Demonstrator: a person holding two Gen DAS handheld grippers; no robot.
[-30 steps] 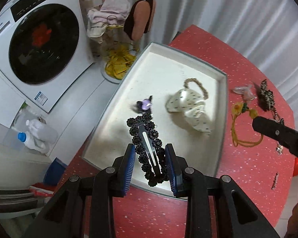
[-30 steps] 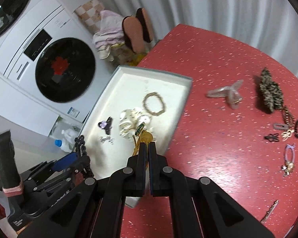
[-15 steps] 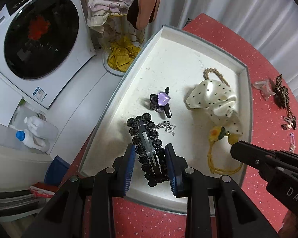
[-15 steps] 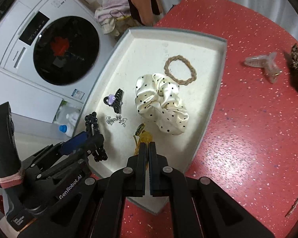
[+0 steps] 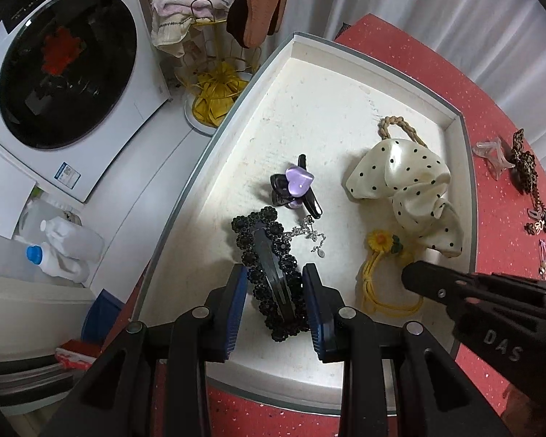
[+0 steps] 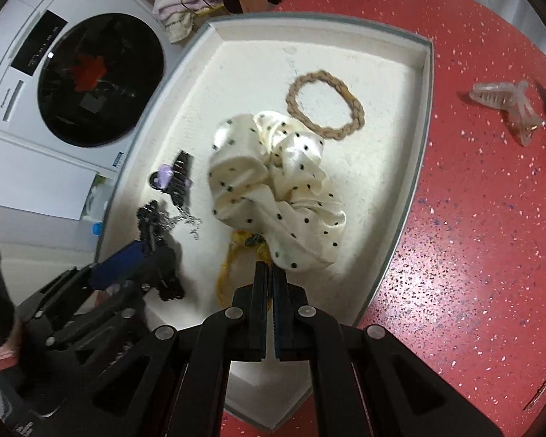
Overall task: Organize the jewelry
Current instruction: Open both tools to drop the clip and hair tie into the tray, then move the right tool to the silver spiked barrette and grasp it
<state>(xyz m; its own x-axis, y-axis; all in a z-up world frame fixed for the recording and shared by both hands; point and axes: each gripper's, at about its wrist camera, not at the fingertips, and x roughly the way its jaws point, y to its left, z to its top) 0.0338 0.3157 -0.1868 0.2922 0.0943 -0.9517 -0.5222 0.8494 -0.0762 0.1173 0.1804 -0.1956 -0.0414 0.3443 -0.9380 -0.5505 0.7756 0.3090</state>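
Writing: "DAS" is read on the body of the right hand-held gripper (image 5: 413, 279) in the left wrist view; a brand word on the washing machine (image 6: 72, 83) is seen in the right wrist view but is too small to be made out.
Left hand-held gripper (image 5: 276, 296): blue-padded jaws are set on either side of the black beaded hair clip (image 5: 269, 266), which is held low over the near part of the tray.
Right hand-held gripper: jaws are nearly together, closed on the cord of the yellow flower hair tie (image 6: 236, 255), which trails onto the tray floor.
Tray (image 5: 389, 69): white floor, grey rim, set on the bench.
Tray contents: a polka-dot scrunchie (image 5: 407, 189), a braided tan hair tie (image 6: 325, 105), a black claw clip with a purple heart (image 5: 296, 187) and a small silver chain (image 5: 309, 235) are noted.
Left view only: a leopard-print piece (image 5: 524, 164) and small clips further along the bench, a white bottle with a blue cap (image 5: 60, 251) on the floor, and slippers (image 5: 258, 3) on a yellow rack are recorded.
Right view only: the braided tie is seen whole, apart from the scrunchie's far edge; a clear claw clip (image 6: 506, 105) is seen sharply, and a thin hair pin (image 6: 540, 389) lies at the bench's near right.
Surface: a red speckled bench (image 6: 473, 236) is recorded.
Room: a pale curtain (image 5: 436, 11) hangs behind the bench; the washing machine stands to the left, with a towel (image 5: 193, 0) draped on the rack.
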